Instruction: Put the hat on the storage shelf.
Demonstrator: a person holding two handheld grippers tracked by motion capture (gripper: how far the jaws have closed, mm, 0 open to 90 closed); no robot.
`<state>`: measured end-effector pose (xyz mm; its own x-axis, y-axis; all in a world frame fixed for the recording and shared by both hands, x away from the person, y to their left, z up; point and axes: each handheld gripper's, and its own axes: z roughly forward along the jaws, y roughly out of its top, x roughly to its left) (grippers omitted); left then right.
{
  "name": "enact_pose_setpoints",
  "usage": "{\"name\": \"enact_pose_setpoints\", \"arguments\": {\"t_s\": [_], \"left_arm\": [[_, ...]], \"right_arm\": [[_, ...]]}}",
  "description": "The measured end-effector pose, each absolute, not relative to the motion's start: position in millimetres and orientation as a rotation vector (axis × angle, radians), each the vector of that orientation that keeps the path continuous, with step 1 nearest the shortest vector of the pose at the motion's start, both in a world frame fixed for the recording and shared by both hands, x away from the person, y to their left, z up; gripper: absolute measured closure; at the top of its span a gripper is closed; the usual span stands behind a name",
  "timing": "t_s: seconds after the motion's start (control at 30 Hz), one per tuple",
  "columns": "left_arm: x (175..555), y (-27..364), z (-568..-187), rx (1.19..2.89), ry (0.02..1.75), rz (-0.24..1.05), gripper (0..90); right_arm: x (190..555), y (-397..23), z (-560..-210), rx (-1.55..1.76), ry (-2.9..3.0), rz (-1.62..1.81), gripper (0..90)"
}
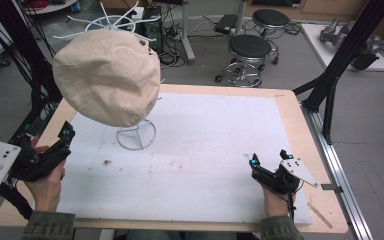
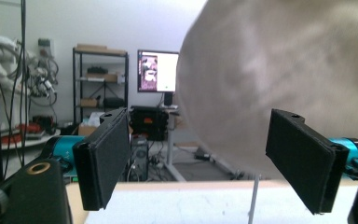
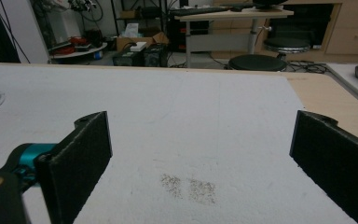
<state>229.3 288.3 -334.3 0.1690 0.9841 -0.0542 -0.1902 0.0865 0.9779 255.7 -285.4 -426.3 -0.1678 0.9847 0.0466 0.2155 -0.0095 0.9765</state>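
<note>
We record a beige cap (image 1: 107, 75) sitting on a wire stand (image 1: 136, 135), whose ring base rests on the white mat (image 1: 205, 150) toward the far left of the table (image 1: 290, 107). The cap is well above the mat and touched by neither hand-held gripper.

Left hand-held gripper (image 1: 66, 135): held at the table's left edge, near the stand, jaws spread wide and holding nothing. In the left gripper view (image 2: 205, 158) we look between its two black jaws at the blurred cap (image 2: 284, 70) close ahead, with the stand's thin post (image 2: 254, 196) below it.

Right hand-held gripper (image 1: 268, 159): held low at the near right of the mat, well apart from the cap, jaws likewise spread and empty. In the right gripper view (image 3: 200, 154) we see bare mat between the jaws, with a small dark stain (image 3: 189, 186) just ahead.

A further stain (image 1: 106, 162) lies on the mat near the left hand (image 1: 47, 187). Beyond the table we note two black stools (image 1: 250, 50) and a monitor (image 2: 157, 71) on a shelf-lined wall.
</note>
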Motion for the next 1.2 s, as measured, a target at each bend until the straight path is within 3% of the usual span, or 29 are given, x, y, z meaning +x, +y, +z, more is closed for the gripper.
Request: {"name": "enact_pose_setpoints", "arguments": {"t_s": [0.57, 1.2], "left_arm": [[231.3, 296.6, -406.6, 1.140, 1.139, 1.091, 18.9], [236.4, 298.9, -437.9, 1.208, 1.176, 1.087, 16.1]], "right_arm": [[252.9, -285.0, -426.2, 1.294, 1.486, 1.265, 4.4], [248.7, -286.0, -426.2, 1.276, 1.493, 1.267, 4.4]]}}
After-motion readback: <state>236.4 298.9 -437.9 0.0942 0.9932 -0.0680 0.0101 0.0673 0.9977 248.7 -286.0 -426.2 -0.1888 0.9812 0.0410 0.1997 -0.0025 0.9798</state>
